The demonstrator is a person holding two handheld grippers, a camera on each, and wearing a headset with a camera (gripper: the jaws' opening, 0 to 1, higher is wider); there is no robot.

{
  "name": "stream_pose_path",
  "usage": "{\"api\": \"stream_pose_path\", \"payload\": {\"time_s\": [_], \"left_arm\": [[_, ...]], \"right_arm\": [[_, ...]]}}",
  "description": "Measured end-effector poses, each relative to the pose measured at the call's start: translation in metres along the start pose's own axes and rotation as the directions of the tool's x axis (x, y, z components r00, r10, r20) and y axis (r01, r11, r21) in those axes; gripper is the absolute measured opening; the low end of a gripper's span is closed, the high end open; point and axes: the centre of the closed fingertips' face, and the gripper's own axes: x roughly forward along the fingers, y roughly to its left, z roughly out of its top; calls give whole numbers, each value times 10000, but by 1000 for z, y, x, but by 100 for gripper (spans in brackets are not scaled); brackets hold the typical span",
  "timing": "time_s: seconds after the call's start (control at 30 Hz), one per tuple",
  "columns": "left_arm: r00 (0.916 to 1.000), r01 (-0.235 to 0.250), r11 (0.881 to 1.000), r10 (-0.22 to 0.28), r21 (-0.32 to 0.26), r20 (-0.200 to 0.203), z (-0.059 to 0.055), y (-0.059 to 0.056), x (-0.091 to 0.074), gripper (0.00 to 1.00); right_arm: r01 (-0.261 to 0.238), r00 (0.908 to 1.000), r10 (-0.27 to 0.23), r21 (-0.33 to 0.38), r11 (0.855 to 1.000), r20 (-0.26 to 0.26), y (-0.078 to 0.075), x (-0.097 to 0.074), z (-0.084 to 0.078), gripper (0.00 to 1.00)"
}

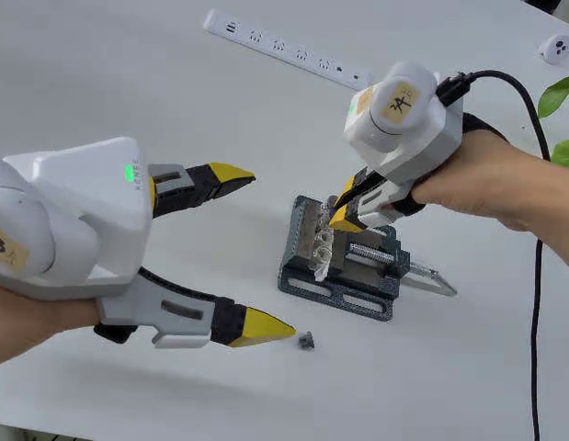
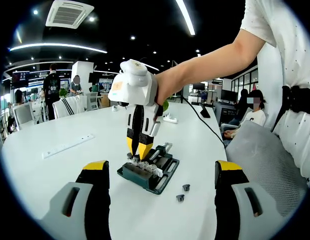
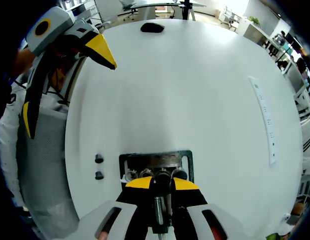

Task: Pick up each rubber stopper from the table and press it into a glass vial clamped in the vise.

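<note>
R gripper (image 1: 343,209) comes in from the right side of the worktop (image 1: 128,83). A hand (image 1: 486,179) wraps its back, wrist bent so the jaws point steeply down onto the vise (image 1: 344,266). Its jaws are nearly together, pinching a dark rubber stopper (image 3: 161,179) btwn the yellow tips, directly over the row of vials (image 3: 144,173) clamped in the vise.

L gripper (image 1: 250,249) is held low & roughly level on the left. Its jaws are spread wide w/ nothing btwn them, tips aimed toward the vise but well apart from it.

The vise sits abt mid-worktop. Two loose stoppers (image 2: 186,187) lie side by side on the bare top, near the vise on the side toward the person's edge. In the head view one lies just beside L gripper's lower tip, not touching.

Hard to make out:
- Whether the held stopper touches a vial mouth. R gripper's tips cover that spot in the head view, & the right gripper view looks straight down over it.
- Vial count, as the clear glass blurs together.
- Both forearms, cut off at the frame edges.

A power strip (image 1: 284,46) lies toward the far edge. A black cable (image 1: 538,276) runs from R gripper down the right side & out of frame.
</note>
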Motion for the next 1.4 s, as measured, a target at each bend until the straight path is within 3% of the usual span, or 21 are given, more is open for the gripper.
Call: {"api": "stream_pose_path", "payload": {"time_s": [0.23, 0.4, 1.4], "left_arm": [[10000, -3, 10000, 3, -1, -25, -2, 1, -1, 86], [10000, 60, 10000, -60, 36, -71, -2, -1, 1, 86], [9999, 135, 9999, -135, -24, -47, -3, -2, 2, 85]], "right_arm": [[-49, 9984, 29, 355, 9994, 567, -1, -10, 3, 6], [-4, 9978, -17, 318, 9995, 661, -1, -10, 2, 0], [-87, 9983, 66, 354, 9993, 577, -3, -3, -1, 0]]}}
